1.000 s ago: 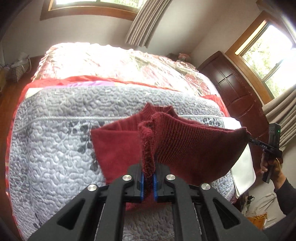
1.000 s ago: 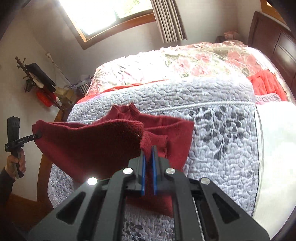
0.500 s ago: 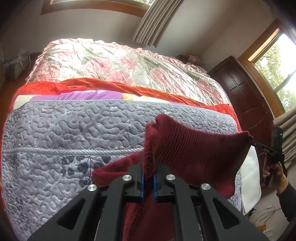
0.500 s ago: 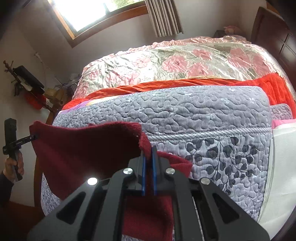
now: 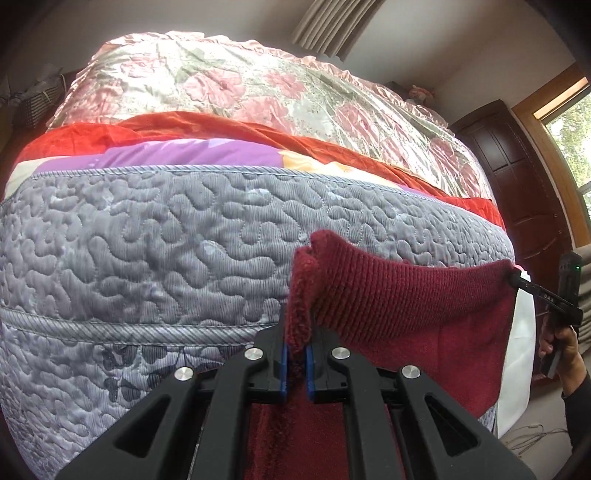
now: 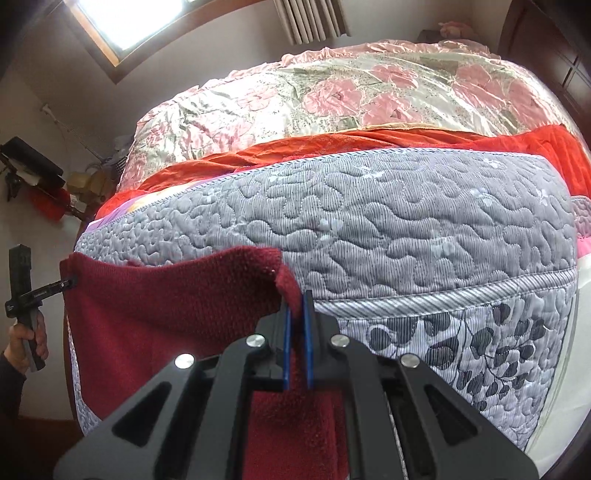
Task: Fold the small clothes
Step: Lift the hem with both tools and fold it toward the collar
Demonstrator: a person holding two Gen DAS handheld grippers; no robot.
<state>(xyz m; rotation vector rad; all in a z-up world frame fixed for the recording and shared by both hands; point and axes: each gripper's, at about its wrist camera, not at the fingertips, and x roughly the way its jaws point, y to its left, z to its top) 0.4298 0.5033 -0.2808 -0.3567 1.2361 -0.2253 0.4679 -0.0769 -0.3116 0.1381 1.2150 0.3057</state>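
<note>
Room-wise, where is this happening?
Most likely a home bedroom: a bed with a grey quilted cover and pink floral duvet, curtains by wood-framed windows, and a dark wooden wardrobe.

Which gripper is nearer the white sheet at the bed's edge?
Right. The right gripper holds the maroon sweater just above the white sheet; the left gripper holds it further across the grey quilt.

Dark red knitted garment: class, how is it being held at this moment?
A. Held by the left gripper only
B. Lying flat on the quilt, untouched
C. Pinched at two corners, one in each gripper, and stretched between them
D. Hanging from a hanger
C: the left gripper is shut on one corner of the dark red knitted garment and the right gripper on the other, with the cloth spanning between them above the grey quilt.
</note>
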